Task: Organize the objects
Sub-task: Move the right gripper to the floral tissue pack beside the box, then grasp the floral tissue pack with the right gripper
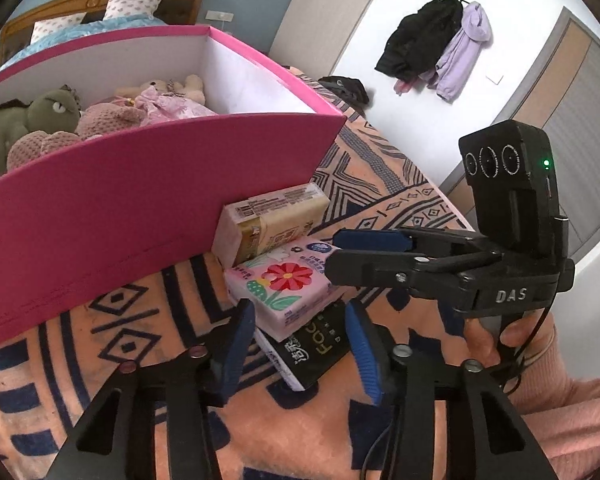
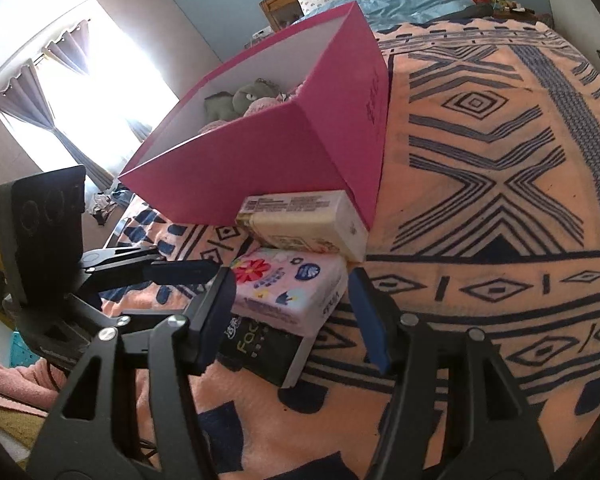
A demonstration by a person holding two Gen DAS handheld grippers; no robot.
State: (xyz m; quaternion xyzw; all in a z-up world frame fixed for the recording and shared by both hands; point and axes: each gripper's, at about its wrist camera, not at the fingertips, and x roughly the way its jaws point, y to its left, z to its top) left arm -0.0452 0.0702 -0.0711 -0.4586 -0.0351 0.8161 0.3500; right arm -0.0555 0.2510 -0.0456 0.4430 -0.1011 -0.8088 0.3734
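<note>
Three tissue packs lie in a row on the patterned blanket [image 1: 148,360] beside a pink box [image 1: 120,208]: a beige pack [image 1: 272,222] against the box, a pink flowered pack [image 1: 288,284] in the middle, a black pack [image 1: 316,348] nearest me. They also show in the right wrist view: beige pack [image 2: 304,226], pink pack [image 2: 288,288], black pack [image 2: 260,352]. My left gripper [image 1: 300,344] is open, its fingers on either side of the black pack. My right gripper [image 2: 296,320] is open around the pink and black packs; in the left view the right gripper [image 1: 336,252] reaches in from the right.
The pink box [image 2: 268,152] holds several plush toys [image 1: 56,116]. A bed with blue bedding [image 2: 400,4] stands behind it. Coats [image 1: 440,48] hang on the wall. A bright curtained window [image 2: 84,92] is at the left.
</note>
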